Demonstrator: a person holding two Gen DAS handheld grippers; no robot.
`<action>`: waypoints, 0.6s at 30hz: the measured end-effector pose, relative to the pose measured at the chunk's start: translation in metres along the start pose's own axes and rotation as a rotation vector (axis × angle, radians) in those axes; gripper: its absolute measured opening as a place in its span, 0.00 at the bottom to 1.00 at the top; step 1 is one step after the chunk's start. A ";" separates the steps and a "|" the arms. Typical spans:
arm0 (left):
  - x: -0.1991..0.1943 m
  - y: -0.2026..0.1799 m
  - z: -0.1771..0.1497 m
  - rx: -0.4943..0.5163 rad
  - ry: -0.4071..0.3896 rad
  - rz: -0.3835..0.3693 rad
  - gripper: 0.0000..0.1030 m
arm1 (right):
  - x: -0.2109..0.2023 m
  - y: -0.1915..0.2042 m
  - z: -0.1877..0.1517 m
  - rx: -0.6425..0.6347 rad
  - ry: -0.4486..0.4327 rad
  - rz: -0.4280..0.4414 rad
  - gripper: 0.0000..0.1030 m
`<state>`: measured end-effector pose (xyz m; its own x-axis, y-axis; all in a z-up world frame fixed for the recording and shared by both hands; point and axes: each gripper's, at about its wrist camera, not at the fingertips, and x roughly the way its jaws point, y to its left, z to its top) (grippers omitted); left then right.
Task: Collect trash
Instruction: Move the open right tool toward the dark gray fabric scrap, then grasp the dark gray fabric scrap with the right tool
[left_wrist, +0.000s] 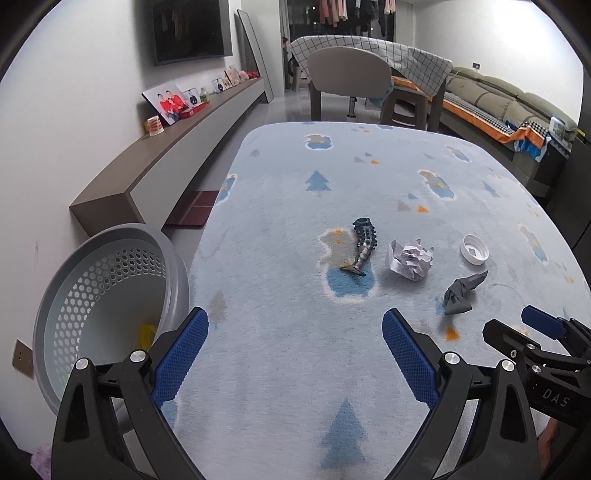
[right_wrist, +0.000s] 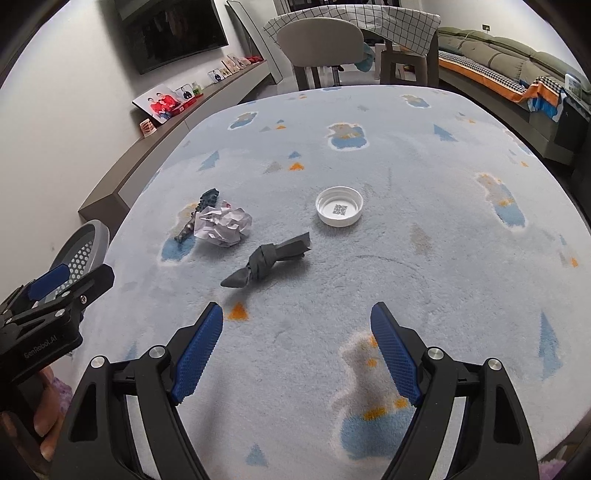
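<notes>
Your left gripper (left_wrist: 295, 354) hovers over the near edge of the counter (left_wrist: 280, 369), its blue fingers (left_wrist: 181, 354) spread wide apart with nothing between them, only the pale blue fleece cover with its tree and cloud pattern showing in the gap. Your right gripper (right_wrist: 297, 349) hangs beside it over the same cover, its fingers (right_wrist: 395, 354) likewise well apart and empty. Four bits of trash lie spread across the middle of the counter, ahead of both grippers and touched by neither: a dark, knobbly fish-shaped piece (left_wrist: 362, 247) on the left, a ball of crumpled paper (right_wrist: 223, 225) just beside it, a knotted grey scrap (right_wrist: 267, 260) nearer to your right gripper, and a white lid (right_wrist: 340, 210) lying open side up, farthest to the right and apart from the rest. In the right wrist view the crumpled paper overlaps the fish-shaped piece; in the left wrist view a narrow gap shows between them. A grey perforated bin (left_wrist: 110, 295) stands off the left edge of the counter, just beside your left gripper, with something yellow (left_wrist: 146, 334) lying at its bottom. Beyond the counter stand a chair (left_wrist: 347, 74), a long wall shelf with framed photos (left_wrist: 168, 99) and a sofa (left_wrist: 509, 96).
</notes>
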<state>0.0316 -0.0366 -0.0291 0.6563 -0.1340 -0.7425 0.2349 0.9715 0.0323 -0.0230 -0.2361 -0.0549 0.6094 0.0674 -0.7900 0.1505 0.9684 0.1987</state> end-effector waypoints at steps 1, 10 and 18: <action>0.000 0.002 0.000 -0.004 0.000 0.000 0.91 | 0.002 0.003 0.002 -0.009 -0.002 -0.003 0.76; 0.001 0.006 0.000 -0.015 0.005 -0.005 0.91 | 0.029 0.016 0.027 -0.015 0.020 -0.014 0.76; 0.004 0.008 -0.002 -0.014 0.015 -0.004 0.91 | 0.049 0.020 0.026 -0.035 0.041 -0.054 0.70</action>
<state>0.0346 -0.0285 -0.0331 0.6449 -0.1348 -0.7523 0.2268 0.9737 0.0200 0.0303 -0.2200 -0.0742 0.5687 0.0242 -0.8222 0.1541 0.9787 0.1354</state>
